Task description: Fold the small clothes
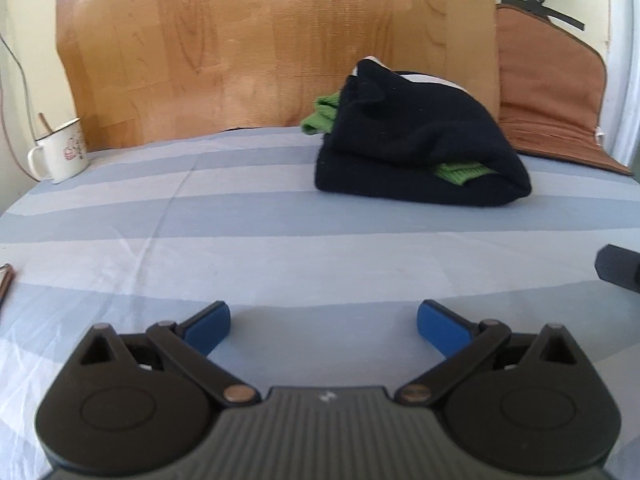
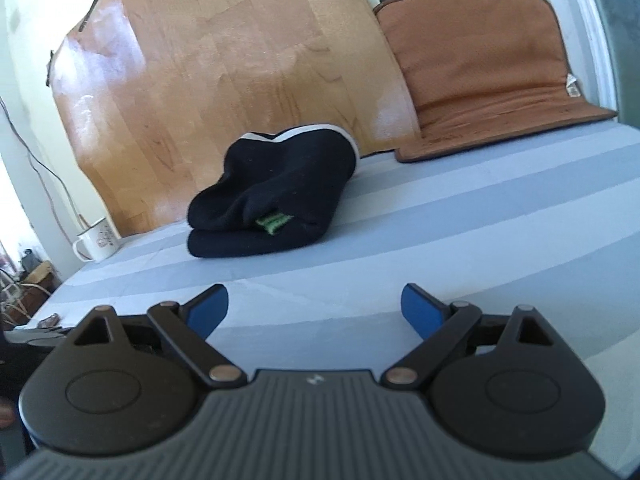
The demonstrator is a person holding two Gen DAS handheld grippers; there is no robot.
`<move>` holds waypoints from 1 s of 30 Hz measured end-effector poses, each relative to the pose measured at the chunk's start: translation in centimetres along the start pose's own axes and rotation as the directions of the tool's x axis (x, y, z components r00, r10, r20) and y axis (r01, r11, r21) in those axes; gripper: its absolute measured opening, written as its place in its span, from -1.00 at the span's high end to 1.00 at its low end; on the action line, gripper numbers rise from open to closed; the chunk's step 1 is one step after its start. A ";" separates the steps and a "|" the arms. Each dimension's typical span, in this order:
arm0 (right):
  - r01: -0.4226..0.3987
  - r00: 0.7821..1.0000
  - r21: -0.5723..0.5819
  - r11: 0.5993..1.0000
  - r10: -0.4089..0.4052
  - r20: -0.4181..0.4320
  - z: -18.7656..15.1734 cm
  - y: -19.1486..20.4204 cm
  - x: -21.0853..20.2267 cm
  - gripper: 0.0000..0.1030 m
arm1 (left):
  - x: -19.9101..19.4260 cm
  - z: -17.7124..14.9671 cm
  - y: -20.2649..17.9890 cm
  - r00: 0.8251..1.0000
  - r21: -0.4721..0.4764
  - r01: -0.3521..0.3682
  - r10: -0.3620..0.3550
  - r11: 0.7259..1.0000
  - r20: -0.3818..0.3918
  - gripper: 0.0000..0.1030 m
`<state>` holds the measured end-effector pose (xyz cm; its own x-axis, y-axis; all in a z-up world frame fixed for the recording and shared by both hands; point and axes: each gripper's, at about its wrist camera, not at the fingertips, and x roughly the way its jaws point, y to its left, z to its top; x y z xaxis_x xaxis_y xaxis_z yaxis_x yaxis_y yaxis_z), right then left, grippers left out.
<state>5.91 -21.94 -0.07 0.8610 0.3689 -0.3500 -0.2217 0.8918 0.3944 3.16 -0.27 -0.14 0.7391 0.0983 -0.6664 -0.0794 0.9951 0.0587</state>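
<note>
Stretching across both views, the striped blue-and-white cloth (image 1: 240,216) covers the desk and lies mostly bare — a wide open band of it separates both grippers from everything else. Behind it stands a wood-grain board (image 1: 248,52), whose lower edge meets the cloth's far edge, and to the right of that a brown padded mat (image 2: 480,68) leans upward with its lower flap resting on the cloth's far right corner. The folded dark navy garment (image 1: 420,140) sits toward the far side of the desk, just in front of the board, with a white trim along its top edge and a bit of green fabric (image 1: 460,172) poking from its fold; another green bit shows behind its left side. Open cloth surrounds it on the near, left and right sides. A white enamel mug (image 1: 60,152) stands at the far left edge of the desk, well apart from the garment. The left gripper (image 1: 324,328) hovers low over the near cloth, its blue-padded fingers (image 1: 210,326) spread wide and holding nothing. The right gripper (image 2: 314,310) is likewise spread and empty — nothing lies between its fingers (image 2: 420,310).
</note>
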 end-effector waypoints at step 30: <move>0.039 0.999 0.041 0.998 -0.039 0.002 0.0 -0.7 -0.3 -1.00 | -0.2 0.2 1.0 1.000 -0.052 -0.029 0.029 0.998 -0.006 -1.00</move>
<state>5.84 -22.66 -0.21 0.8700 0.3334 -0.3632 -0.1694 0.8940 0.4149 3.00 0.73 0.20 0.7327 0.1269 -0.6686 -0.1354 0.9900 0.0394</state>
